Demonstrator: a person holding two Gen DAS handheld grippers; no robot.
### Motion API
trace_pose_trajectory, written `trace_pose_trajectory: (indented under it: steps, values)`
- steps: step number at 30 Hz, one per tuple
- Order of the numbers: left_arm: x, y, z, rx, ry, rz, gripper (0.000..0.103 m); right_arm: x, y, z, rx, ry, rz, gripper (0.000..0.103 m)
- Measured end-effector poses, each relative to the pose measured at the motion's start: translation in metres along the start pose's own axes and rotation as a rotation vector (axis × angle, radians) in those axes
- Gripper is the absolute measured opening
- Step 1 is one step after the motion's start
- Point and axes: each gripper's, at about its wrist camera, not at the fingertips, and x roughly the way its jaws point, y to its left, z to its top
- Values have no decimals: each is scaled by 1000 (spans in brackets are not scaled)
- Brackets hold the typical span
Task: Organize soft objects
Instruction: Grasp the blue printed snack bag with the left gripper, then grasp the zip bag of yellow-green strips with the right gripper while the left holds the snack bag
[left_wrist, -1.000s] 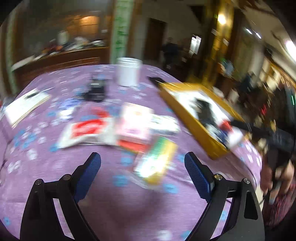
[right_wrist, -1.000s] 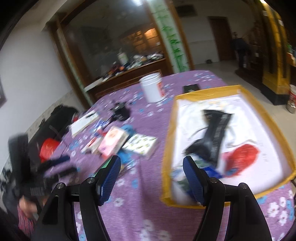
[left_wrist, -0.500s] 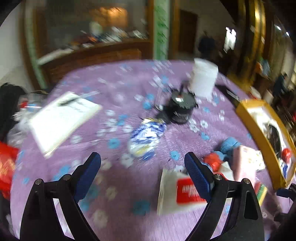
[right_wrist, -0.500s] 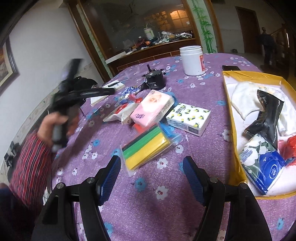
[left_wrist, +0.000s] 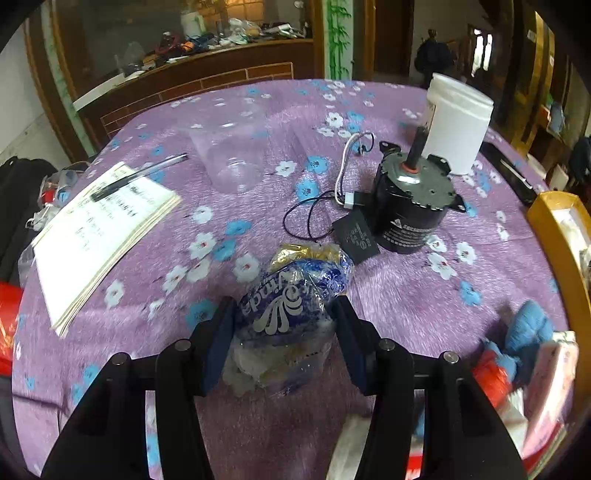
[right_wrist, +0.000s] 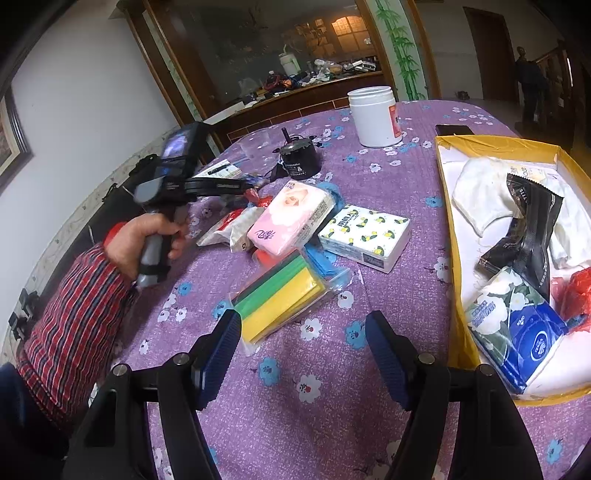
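Observation:
My left gripper (left_wrist: 285, 304) is shut on a crinkled blue tissue pack (left_wrist: 295, 273), with a blue pad pressed against each side of it on the purple flowered cloth. My right gripper (right_wrist: 303, 317) is open and holds nothing, just short of a green-and-yellow sponge pack (right_wrist: 280, 295). Behind the sponges lie a pink tissue pack (right_wrist: 290, 218), a lemon-print tissue pack (right_wrist: 365, 236) and a red-and-white packet (right_wrist: 229, 229). At the right, the yellow tray (right_wrist: 452, 236) holds a white cloth (right_wrist: 480, 195), a black packet (right_wrist: 532, 221), a blue floral tissue pack (right_wrist: 517, 325) and a red bag (right_wrist: 576, 291).
A black motor with wires (left_wrist: 410, 206) stands just beyond the blue pack, with a white jar (left_wrist: 458, 125) behind it. A notebook with a pen (left_wrist: 99, 229), a clear cup (left_wrist: 232, 158) and a dark phone (left_wrist: 509, 177) also lie on the table. A hand (right_wrist: 147, 236) in a striped sleeve holds the left gripper.
My left gripper swung left, moved onto the blue tissue pack and shut on it. My right gripper turned from the tray toward the items in the middle of the table and stayed open.

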Motion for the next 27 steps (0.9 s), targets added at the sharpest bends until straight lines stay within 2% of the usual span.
trace_pose_trajectory:
  steps: [7,13,17,20,21,25,27]
  values:
    - [-82,12,-39,-26,-107,-89,52,24,8,28,-7,58,3,72]
    - [-119,10,-85,-44,-147,-160,52,59,14,48,-11,91,-25,72]
    - [-125,11,-110,-54,-140,-185,52,59,32,24,-75,189,95,73]
    - [-126,16,-123,-72,-134,-192,52,41,57,-2,-164,261,235,71]
    - [-126,19,-126,-81,-130,-201,52,32,64,-9,-206,269,253,71]
    - [-128,20,-133,-95,-139,-212,52,12,79,-9,-370,184,140,72]
    - [-130,19,-134,-95,-145,-215,52,16,84,-6,-417,191,138,72]
